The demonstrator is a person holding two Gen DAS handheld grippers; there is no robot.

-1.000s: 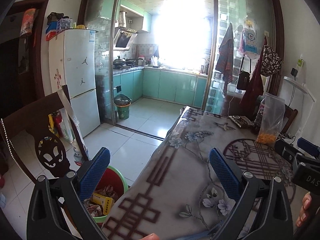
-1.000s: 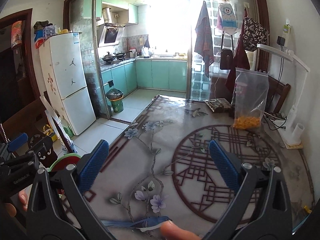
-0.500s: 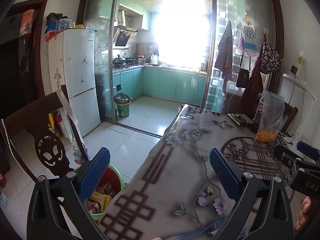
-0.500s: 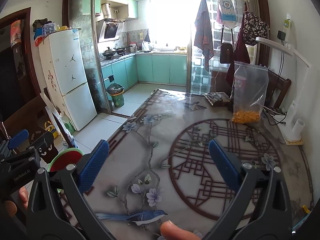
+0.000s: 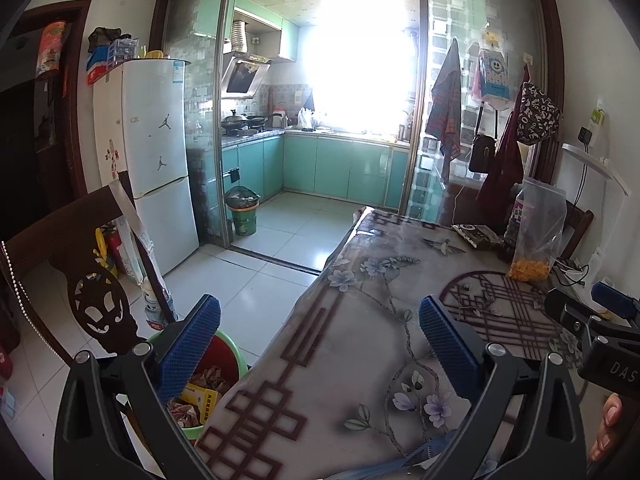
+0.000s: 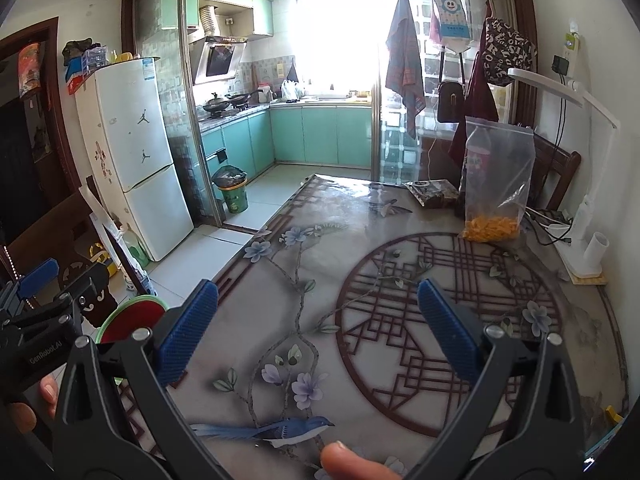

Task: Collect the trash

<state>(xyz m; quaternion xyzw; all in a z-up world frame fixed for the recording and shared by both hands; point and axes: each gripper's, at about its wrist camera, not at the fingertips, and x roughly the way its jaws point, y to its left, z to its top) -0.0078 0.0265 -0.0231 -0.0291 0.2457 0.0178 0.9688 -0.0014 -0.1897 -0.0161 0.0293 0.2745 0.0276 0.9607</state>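
Note:
My left gripper (image 5: 320, 320) is open and empty, held above the table's left edge. Below its left finger a green-rimmed red bin (image 5: 224, 354) on the floor holds wrappers and a yellow box (image 5: 200, 398). My right gripper (image 6: 318, 306) is open and empty above the patterned tablecloth (image 6: 360, 240). At the table's far end lie a dark snack wrapper (image 6: 434, 194) and a clear zip bag with orange pieces (image 6: 496, 184). The bin (image 6: 132, 316) shows at the left in the right wrist view. Each gripper appears in the other's view, right one (image 5: 596, 320) and left one (image 6: 48, 308).
A carved wooden chair (image 5: 80, 280) stands left of the bin. A white fridge (image 5: 156, 160) and a second green bin (image 5: 242, 216) stand by the kitchen's glass door. A white desk lamp (image 6: 576, 184) and cables sit at the table's right edge. A fingertip (image 6: 352, 462) shows at the bottom.
Both grippers have drawn back and risen slightly, so more of the table and the bin show. Both stay open and empty.

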